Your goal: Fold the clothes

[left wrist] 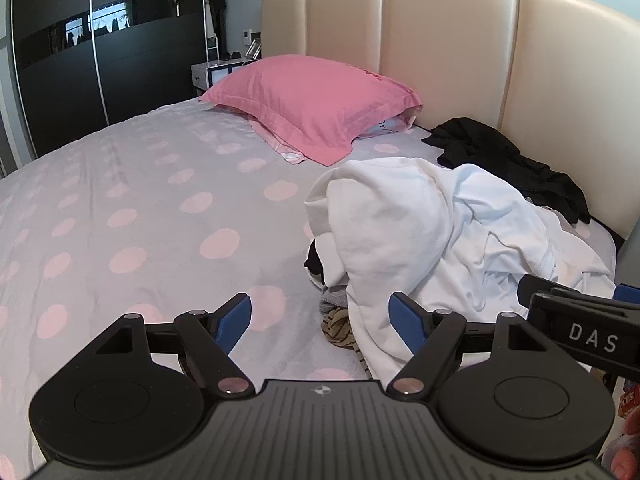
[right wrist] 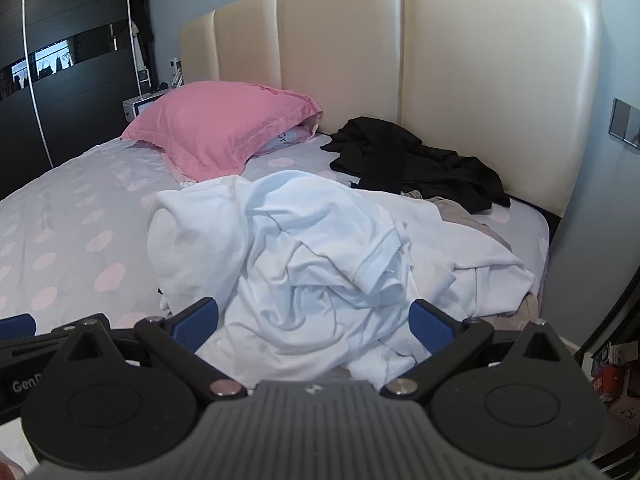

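Hovering over a bed, both claws tilt down toward a heap of unfolded clothes. Just ahead of the right claw (right wrist: 314,322) lies a crumpled white garment (right wrist: 304,256), its ribbed sleeve cuff (right wrist: 380,258) uppermost. A black garment (right wrist: 416,160) sits farther ahead, against the cream headboard (right wrist: 480,80). The left claw (left wrist: 320,316) has bare polka-dot sheet (left wrist: 132,208) before it, with the white heap ahead to its right and a striped garment (left wrist: 340,326) peeking out beneath. Both claws are spread wide, holding and touching nothing. Folding well likely means pinching one clear edge, such as the cuff, lifting the white garment free, and spreading it flat on the open sheet.
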